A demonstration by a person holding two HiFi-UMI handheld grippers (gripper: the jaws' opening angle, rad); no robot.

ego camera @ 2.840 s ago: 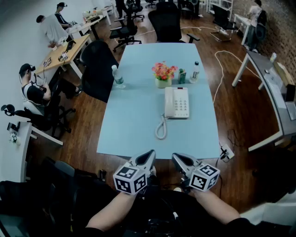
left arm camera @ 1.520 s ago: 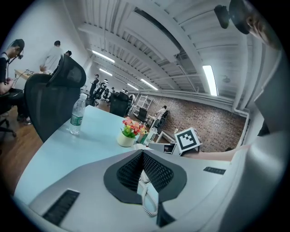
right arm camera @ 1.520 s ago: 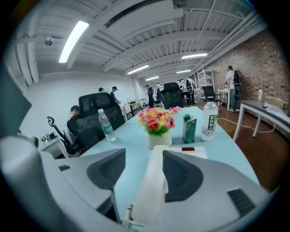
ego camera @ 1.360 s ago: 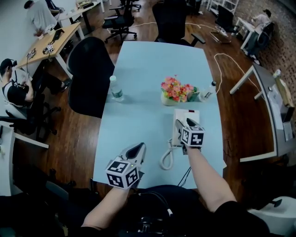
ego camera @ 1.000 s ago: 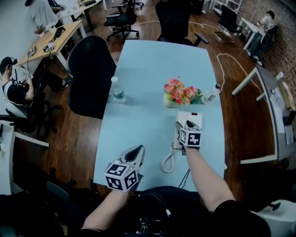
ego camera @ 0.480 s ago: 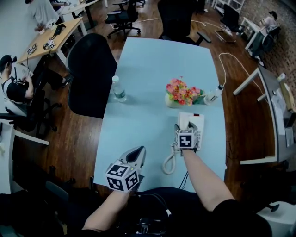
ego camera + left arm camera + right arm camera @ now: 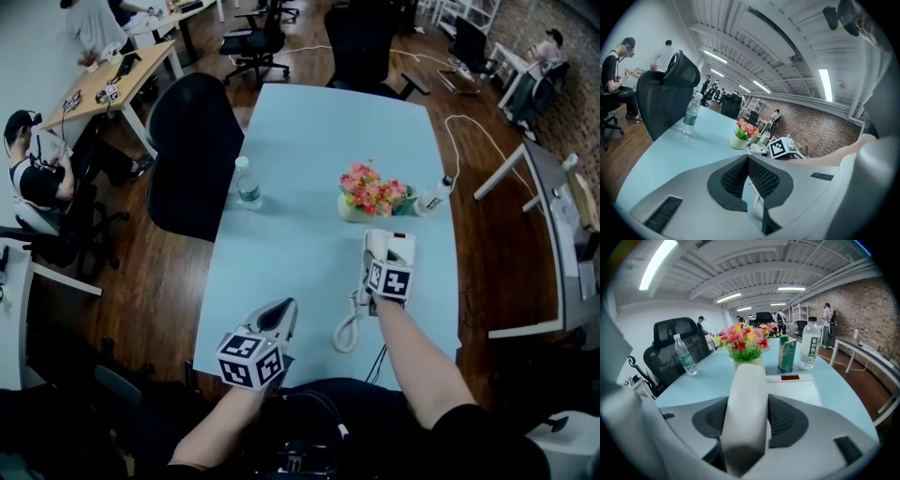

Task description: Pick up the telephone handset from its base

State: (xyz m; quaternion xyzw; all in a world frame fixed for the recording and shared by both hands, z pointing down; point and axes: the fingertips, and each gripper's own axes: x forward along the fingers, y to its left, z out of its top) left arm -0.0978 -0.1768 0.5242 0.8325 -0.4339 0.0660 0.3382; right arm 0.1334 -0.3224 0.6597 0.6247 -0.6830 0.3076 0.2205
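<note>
Telephone handset (image 7: 746, 390) is still lying in its cradle on the left side of the telephone base (image 7: 401, 246), just right of centre in the head view, directly below the flowers (image 7: 373, 192).

What's new: a few seconds back both grippers were parked at the bottom of the frame near the person's body and the phone sat untouched. Since then the right gripper (image 7: 379, 255) has gone up to the phone and settled over the handset. Its jaws are now closing with the handset between them. In the right gripper view the white bar fills the whole gap, running straight up the middle of the frame. The dark pads (image 7: 785, 420) look to be against both its long sides, so I'd call it gripped, or as good as.

Left gripper (image 7: 284, 309) hasn't gone anywhere. It's low in the frame at the near edge of the table (image 7: 300, 131), tips pinched together with nothing in them. You can see the coiled cord (image 7: 757, 206) through the gap behind the tips.

What that means: the reach is done and the grasp basically done, but the lift isn't. As far as I can tell the handset isn't raised off the base yet, so next is just pulling it up. Thing to watch imo is the cord. It loops off toward the lower part of the frame and will probably tug as the handset rises, maybe dragging the base along.
</note>
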